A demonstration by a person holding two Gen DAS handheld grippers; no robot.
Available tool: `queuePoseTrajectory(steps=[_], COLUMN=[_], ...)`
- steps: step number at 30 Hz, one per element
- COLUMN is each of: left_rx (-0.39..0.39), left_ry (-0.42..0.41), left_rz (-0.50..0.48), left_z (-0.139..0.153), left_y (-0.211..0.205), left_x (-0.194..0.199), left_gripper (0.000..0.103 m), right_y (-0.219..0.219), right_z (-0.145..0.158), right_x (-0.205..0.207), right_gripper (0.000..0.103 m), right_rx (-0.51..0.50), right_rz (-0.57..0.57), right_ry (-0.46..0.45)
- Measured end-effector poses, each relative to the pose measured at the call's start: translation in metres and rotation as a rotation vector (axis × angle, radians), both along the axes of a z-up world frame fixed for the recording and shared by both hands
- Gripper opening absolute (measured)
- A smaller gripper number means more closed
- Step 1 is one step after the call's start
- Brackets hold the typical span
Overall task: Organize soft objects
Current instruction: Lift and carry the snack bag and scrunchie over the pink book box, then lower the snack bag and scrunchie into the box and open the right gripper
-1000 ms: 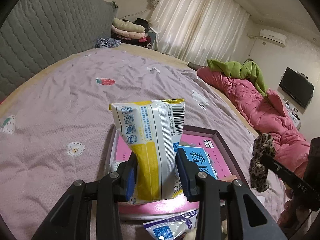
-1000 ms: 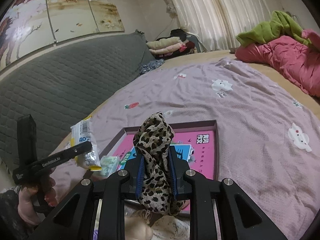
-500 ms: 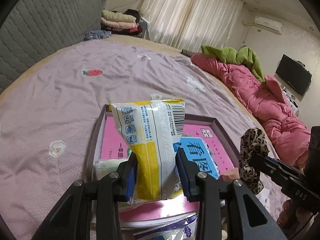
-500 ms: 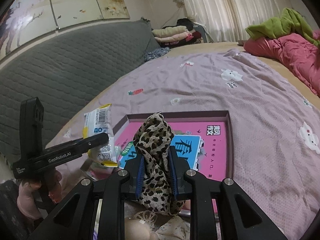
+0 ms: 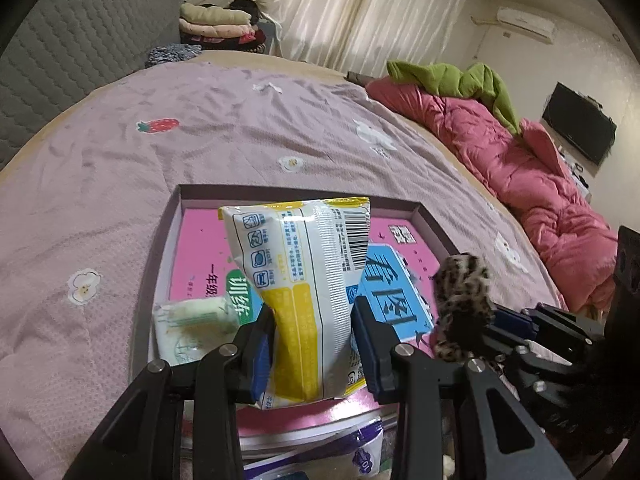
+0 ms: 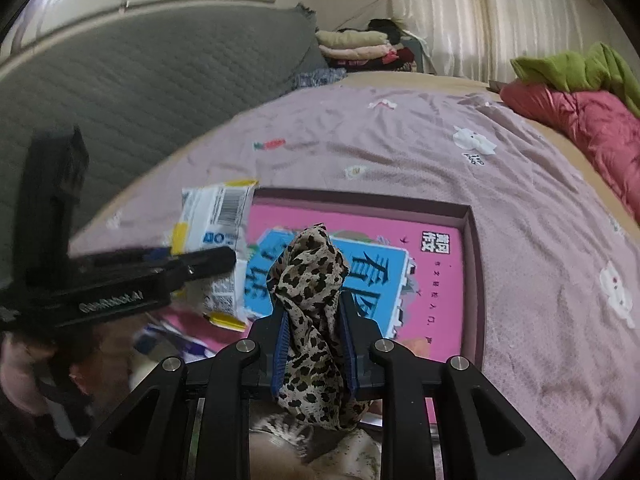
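The left gripper [image 5: 312, 344] was clamped on a white and yellow packet [image 5: 304, 292], holding it upright above the near part of a shallow box [image 5: 280, 192] with a pink printed bottom. The right gripper [image 6: 313, 344] was closed on a bunched leopard-print cloth [image 6: 310, 304], whose top stood above the blue pads and whose lower end hung below them, also above the near part of the box. Each tool showed in the other's view: the packet to the left of the cloth, well apart. A pale green and white pack [image 5: 192, 324] lay in the box's near left corner. The box rested on a lilac bedspread [image 5: 240, 128] with small printed figures, nearer the bed's near edge. A pink quilt [image 5: 540, 184] lay heaped along the bed's right edge, and a green garment [image 5: 452, 80] lay on its far end.
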State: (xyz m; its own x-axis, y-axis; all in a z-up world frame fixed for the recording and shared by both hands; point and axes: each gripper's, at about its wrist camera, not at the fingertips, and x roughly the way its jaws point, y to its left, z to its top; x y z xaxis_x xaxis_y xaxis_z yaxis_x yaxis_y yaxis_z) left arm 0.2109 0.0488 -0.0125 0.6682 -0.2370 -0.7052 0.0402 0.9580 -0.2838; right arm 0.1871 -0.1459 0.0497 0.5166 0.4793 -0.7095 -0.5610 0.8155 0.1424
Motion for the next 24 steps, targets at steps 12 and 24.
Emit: queuePoseTrajectory(steps=[12, 24], left_rx=[-0.003, -0.023], left_ry=[0.084, 0.12], left_rz=[-0.067, -0.101], left_z=[-0.017, -0.024], left_y=[-0.012, -0.016], left_x=[0.004, 0.005], left_gripper=[0.037, 0.038], right_y=[0.008, 0.009], right_z=[-0.018, -0.028], right_x=[0.001, 0.0], right_gripper=[0.025, 0.024], right_rx=[-0.057, -0.132], right_rz=[0.045, 0.045], right_ry=[0.043, 0.066])
